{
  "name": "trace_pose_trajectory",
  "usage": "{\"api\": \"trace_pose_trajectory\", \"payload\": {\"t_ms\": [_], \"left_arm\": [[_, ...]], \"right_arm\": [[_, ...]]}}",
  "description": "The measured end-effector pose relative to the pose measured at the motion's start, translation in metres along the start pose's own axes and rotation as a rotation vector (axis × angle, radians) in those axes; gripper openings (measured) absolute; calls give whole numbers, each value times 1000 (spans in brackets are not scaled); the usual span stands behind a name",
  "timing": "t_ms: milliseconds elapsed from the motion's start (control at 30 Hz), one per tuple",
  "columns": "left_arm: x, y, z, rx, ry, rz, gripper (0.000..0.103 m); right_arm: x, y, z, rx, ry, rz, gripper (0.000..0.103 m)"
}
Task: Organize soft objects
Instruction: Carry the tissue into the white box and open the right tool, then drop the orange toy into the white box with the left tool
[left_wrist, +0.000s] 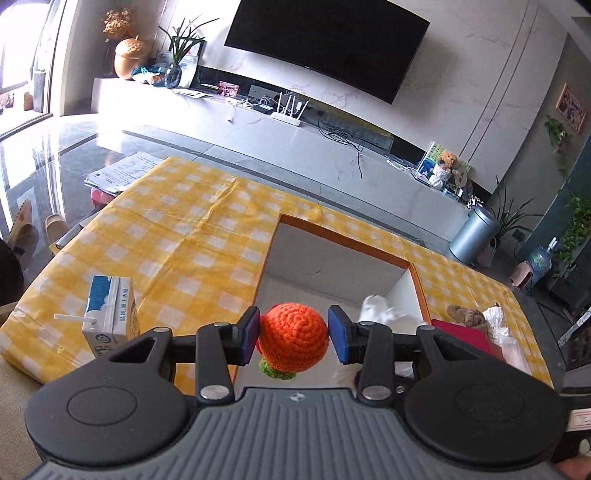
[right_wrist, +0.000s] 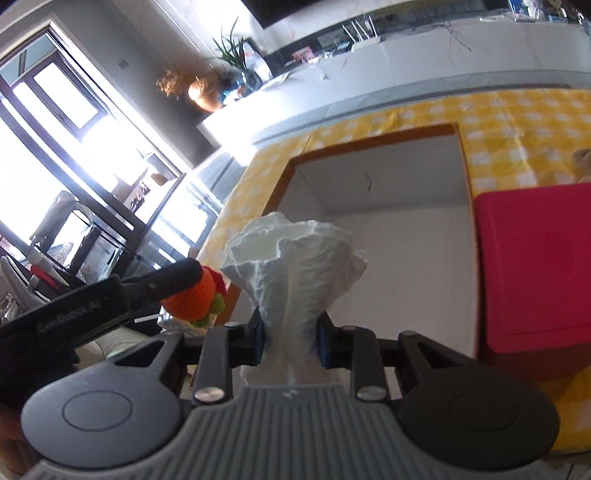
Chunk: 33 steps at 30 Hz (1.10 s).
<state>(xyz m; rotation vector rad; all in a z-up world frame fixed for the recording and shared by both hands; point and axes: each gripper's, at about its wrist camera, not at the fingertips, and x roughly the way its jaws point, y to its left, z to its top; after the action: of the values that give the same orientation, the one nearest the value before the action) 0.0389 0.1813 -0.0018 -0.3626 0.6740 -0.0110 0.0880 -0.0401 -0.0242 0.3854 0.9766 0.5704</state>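
My left gripper (left_wrist: 292, 336) is shut on an orange crocheted ball (left_wrist: 293, 338) with a green base, held above the near edge of an open white-lined box (left_wrist: 343, 240) with an orange rim. My right gripper (right_wrist: 290, 338) is shut on a crumpled white tissue (right_wrist: 295, 258) that flares out above its pads, over the same box (right_wrist: 373, 147). The crocheted ball (right_wrist: 194, 299) shows at the left of the right wrist view, with the left gripper's black finger across it. The white tissue (left_wrist: 380, 314) shows at the box's right side in the left wrist view.
A yellow checked cloth (left_wrist: 184, 229) covers the table. A milk carton (left_wrist: 109, 312) with a straw stands at the left. A red box (right_wrist: 535, 266) lies right of the open box, with a brown plush toy (left_wrist: 465, 315) and white wrapping beyond it.
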Motion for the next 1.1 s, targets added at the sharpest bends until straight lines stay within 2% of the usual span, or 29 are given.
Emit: {"api": "trace_pose_trajectory", "payload": {"t_ms": [100, 200, 267, 333, 433, 500, 533, 567, 667, 767, 867, 900, 933, 967, 1033, 1100], "left_arm": [[-2, 17, 2, -40, -11, -4, 46], [0, 31, 3, -84, -4, -7, 46], [3, 37, 3, -94, 3, -12, 46], [5, 41, 3, -103, 6, -11, 46], [8, 42, 2, -106, 12, -15, 46], [10, 43, 2, -117, 22, -12, 46], [10, 43, 2, -117, 24, -13, 46], [10, 44, 2, -119, 28, -14, 46], [9, 45, 2, -124, 29, -20, 46], [7, 42, 2, -118, 32, -20, 46], [7, 32, 1, -67, 51, -36, 46], [6, 27, 0, -44, 55, -44, 46], [6, 22, -1, -21, 59, -54, 46], [6, 16, -2, 5, 63, -65, 46], [9, 2, -6, 69, 77, -81, 46], [14, -11, -11, 132, 100, -81, 46]], "right_arm": [[38, 8, 1, 22, 72, -48, 26], [64, 9, 1, 66, 97, -130, 27], [77, 5, 0, 125, 129, -121, 27], [90, 2, 0, 192, 148, -108, 31], [101, 6, -6, 208, 164, -137, 36], [105, 7, -7, 206, 174, -120, 50], [103, 7, -6, 194, 175, -91, 58], [97, 7, -7, 173, 174, -54, 77], [82, 13, -6, 67, 138, -54, 99], [59, 7, -4, 76, 79, -83, 99], [32, -2, 0, 121, 36, -43, 99], [21, -4, 1, 109, 12, -34, 97], [9, -2, -1, 80, -19, 12, 97], [-3, -1, -4, 50, -40, 11, 100], [-27, 5, -14, -71, -112, -74, 100], [-43, 10, -18, -162, -147, -125, 100]]}}
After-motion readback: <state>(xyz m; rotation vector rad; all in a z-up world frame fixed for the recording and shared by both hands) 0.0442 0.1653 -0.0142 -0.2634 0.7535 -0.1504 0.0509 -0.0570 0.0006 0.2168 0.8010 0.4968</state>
